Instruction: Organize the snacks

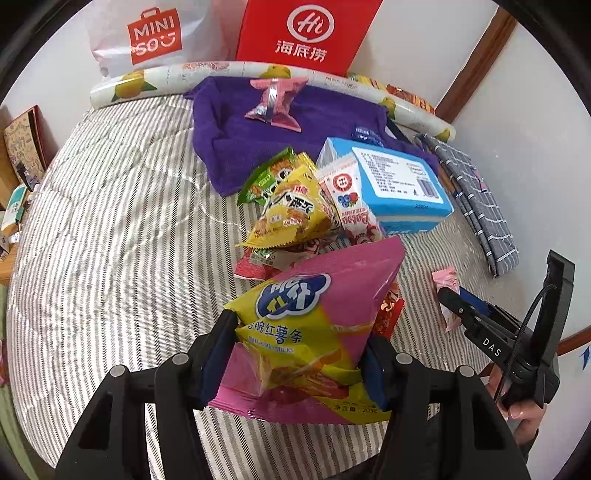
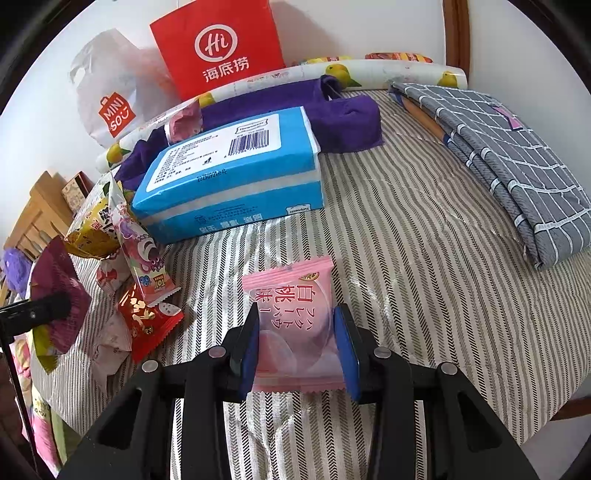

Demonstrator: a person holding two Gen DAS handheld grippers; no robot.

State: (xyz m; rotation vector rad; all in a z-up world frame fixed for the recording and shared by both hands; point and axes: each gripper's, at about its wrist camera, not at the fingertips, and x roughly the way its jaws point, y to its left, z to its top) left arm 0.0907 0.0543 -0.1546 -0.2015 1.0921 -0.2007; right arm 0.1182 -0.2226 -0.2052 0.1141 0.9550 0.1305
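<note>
My left gripper (image 1: 299,332) is shut on a pink and yellow sweet potato sticks bag (image 1: 317,317), and its pads dent both sides of the bag above the striped bed cover (image 1: 110,221). In the right wrist view that bag (image 2: 59,295) shows at the left edge. My right gripper (image 2: 298,308) is shut on a small pink peach snack packet (image 2: 295,317), just over the cover. A pile of loose snacks lies between them: a yellow packet (image 1: 291,210), a green packet (image 1: 266,177), a white strawberry packet (image 1: 351,199) and a red packet (image 2: 147,321).
A blue tissue pack (image 1: 399,184) rests against the pile, on a purple towel (image 1: 258,125) that carries a pink packet (image 1: 275,101). A red paper bag (image 1: 306,33) and a white Miniso bag (image 1: 147,37) stand at the wall. A folded grey checked cloth (image 2: 509,155) lies right.
</note>
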